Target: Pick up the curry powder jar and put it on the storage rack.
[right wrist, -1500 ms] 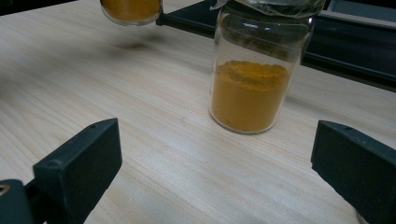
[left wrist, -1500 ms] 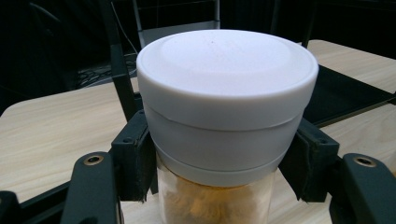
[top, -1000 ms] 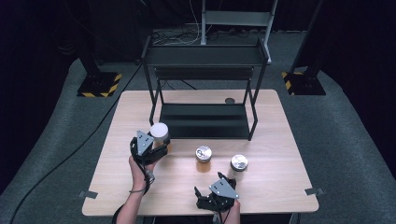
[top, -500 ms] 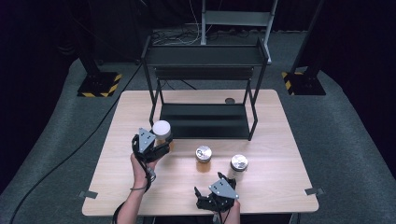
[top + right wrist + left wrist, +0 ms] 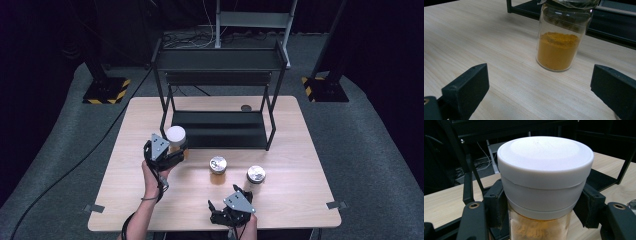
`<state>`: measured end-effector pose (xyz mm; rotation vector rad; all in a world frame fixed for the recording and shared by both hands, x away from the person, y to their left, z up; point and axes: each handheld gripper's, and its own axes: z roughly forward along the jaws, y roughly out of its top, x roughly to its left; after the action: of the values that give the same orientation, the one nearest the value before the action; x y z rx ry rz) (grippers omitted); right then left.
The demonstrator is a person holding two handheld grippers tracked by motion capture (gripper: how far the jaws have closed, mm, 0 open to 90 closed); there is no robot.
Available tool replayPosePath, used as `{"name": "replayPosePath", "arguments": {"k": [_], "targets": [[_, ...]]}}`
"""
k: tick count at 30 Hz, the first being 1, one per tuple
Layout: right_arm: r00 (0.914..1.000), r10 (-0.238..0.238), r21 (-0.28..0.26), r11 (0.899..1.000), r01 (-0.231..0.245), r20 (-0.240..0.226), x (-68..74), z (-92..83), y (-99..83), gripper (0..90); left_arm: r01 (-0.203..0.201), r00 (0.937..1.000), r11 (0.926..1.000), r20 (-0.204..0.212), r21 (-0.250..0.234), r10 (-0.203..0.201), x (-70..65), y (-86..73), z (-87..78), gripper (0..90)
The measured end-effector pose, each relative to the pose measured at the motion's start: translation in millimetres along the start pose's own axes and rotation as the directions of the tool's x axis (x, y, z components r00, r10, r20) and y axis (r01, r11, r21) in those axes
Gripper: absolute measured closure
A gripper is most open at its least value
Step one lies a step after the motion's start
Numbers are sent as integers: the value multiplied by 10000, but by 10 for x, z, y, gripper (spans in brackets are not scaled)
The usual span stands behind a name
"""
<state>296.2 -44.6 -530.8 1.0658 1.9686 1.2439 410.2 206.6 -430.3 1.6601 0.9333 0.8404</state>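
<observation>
Right now the left gripper (image 5: pixel 172 150) clamps a white-lidded jar (image 5: pixel 176 135) near the rack (image 5: pixel 220 129), while the right gripper (image 5: pixel 222 212) rests wide open on the tabletop (image 5: pixel 300 200).

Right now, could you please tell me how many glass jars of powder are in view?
3: a white-lidded glass jar held in the left gripper by the black metal shelf rack; two silver-lidded glass jars, middle and right, on the light wooden table.

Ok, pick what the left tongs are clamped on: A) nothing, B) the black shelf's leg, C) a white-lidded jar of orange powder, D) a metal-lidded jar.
C: the left tongs have their pads pressed on both sides of the white-lidded jar, orange powder showing below the lid.
</observation>
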Motion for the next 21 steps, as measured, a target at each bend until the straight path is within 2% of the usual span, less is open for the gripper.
{"name": "replayPosePath", "arguments": {"k": [21], "targets": [[10000, -59, 31, 10000, 59, 17, 3, 3, 0, 14, -97, 9998, 9999, 167, -110, 99, -29, 125, 121, 352]]}}
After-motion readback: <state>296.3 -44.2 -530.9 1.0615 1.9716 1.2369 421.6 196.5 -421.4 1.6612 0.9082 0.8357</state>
